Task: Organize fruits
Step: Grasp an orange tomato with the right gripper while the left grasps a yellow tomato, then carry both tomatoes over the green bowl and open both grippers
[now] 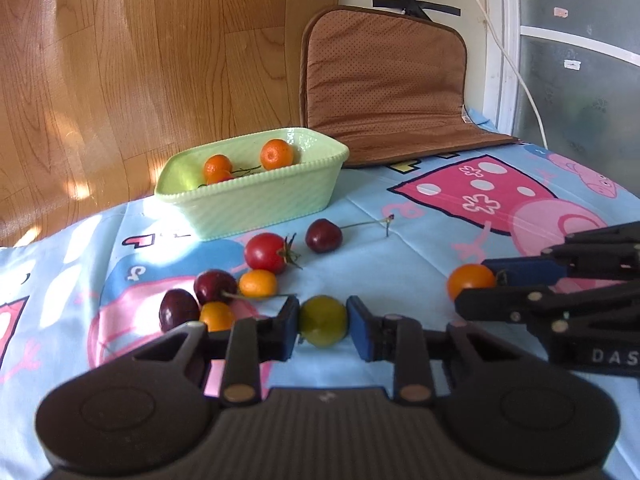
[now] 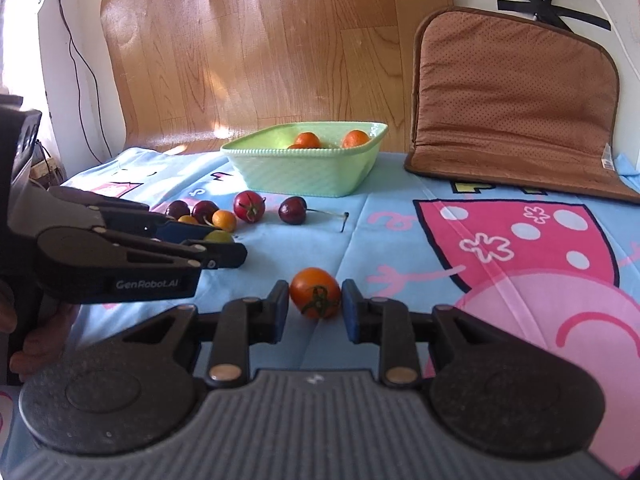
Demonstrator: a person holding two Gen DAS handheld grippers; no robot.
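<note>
My left gripper (image 1: 323, 322) is closed around a yellow-green tomato (image 1: 323, 321) that rests on the blue cartoon cloth; both pads touch it. My right gripper (image 2: 315, 300) straddles an orange tomato (image 2: 315, 293) with small gaps either side, so it is open. A pale green bowl (image 1: 256, 200) holds three small oranges (image 1: 276, 153). Loose on the cloth lie a red tomato (image 1: 265, 253), dark cherries (image 1: 323, 235), and small orange kumquats (image 1: 258, 283). In the right wrist view the bowl (image 2: 308, 176) is straight ahead.
A brown seat cushion (image 1: 384, 80) leans against the wall behind the bowl. A wood-pattern sheet (image 2: 260, 48) covers the back wall. White cables (image 1: 516, 64) hang at the right. The cloth (image 2: 400, 248) drops off at the left edge.
</note>
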